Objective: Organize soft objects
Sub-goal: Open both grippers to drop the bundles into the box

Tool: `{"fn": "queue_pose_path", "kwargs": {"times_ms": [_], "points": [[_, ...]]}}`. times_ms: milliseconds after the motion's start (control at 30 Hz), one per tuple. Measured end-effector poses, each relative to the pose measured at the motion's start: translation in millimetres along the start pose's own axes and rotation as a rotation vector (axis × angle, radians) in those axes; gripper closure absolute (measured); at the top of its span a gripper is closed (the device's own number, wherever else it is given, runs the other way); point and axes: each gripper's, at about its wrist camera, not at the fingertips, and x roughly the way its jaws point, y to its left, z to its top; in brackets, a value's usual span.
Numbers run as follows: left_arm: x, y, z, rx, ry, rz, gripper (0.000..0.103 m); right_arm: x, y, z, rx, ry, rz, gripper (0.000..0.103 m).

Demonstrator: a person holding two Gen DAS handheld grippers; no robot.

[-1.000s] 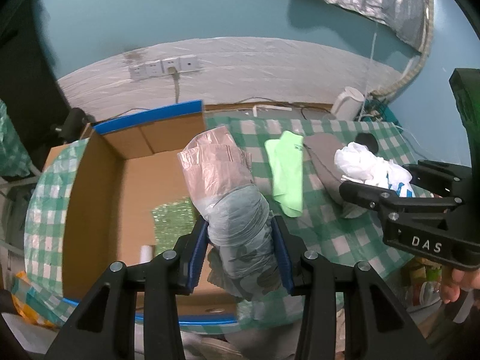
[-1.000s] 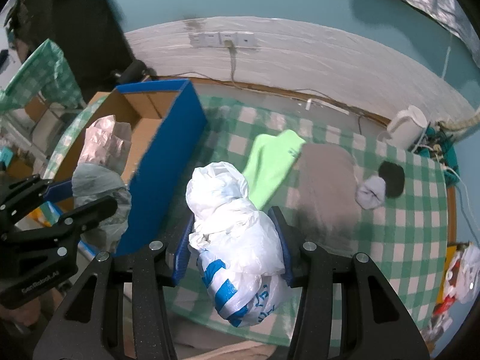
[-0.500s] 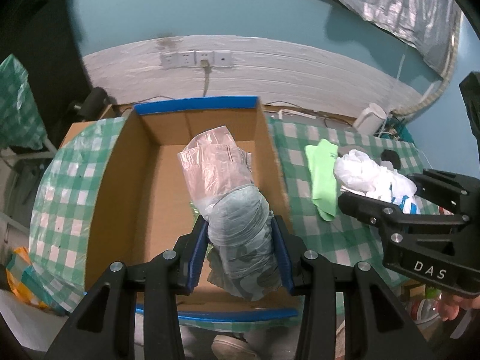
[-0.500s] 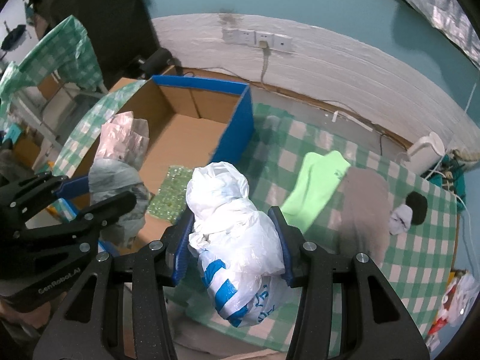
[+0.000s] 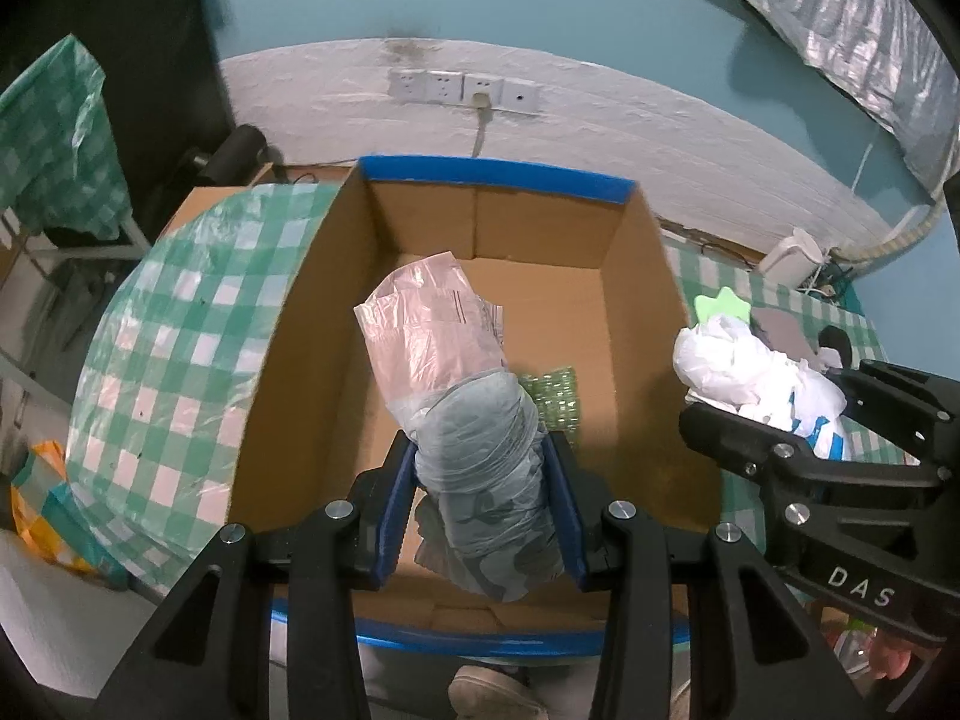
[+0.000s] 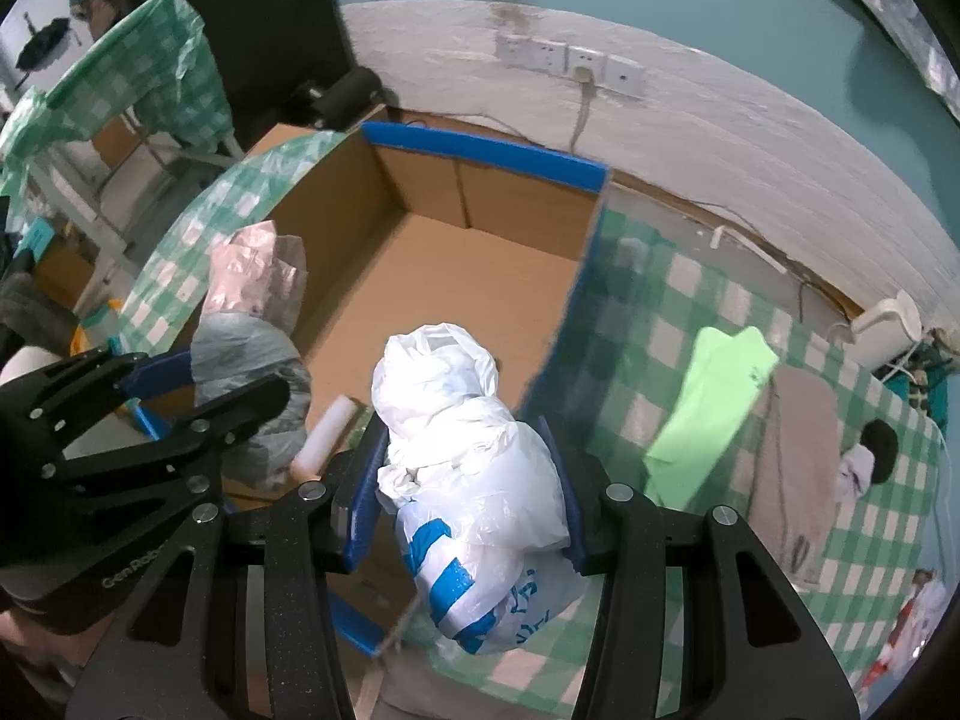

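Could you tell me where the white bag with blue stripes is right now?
The white bag is clamped in the right tongs, at the box's right wall, left of the green cloth.

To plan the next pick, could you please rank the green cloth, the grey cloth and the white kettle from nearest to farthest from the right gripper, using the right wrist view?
From the right gripper:
1. Green cloth, just right on the table.
2. Grey cloth, beyond it, further right.
3. White kettle, at the far right edge by the wall.
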Motion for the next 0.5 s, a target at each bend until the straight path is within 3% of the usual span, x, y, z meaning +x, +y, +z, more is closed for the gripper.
{"fn": "queue_pose_path", "kwargs": {"times_ms": [300, 400, 500], "points": [[12.0, 13.8, -0.8, -0.026, 0.023, 0.045, 0.056, 17.3, 8.2, 6.3, 0.009, 0.026, 0.022, 0.053], [15.6, 17.1, 0.3, -0.034, 0.033, 0.05, 0.051, 18.4, 6.7, 9.6, 0.041, 0.026, 0.038, 0.04], [16.8, 20.6, 0.8, -0.048, 0.034, 0.058, 0.043, 18.7, 8.3, 10.7, 0.041, 0.021, 0.029, 0.035]]}}
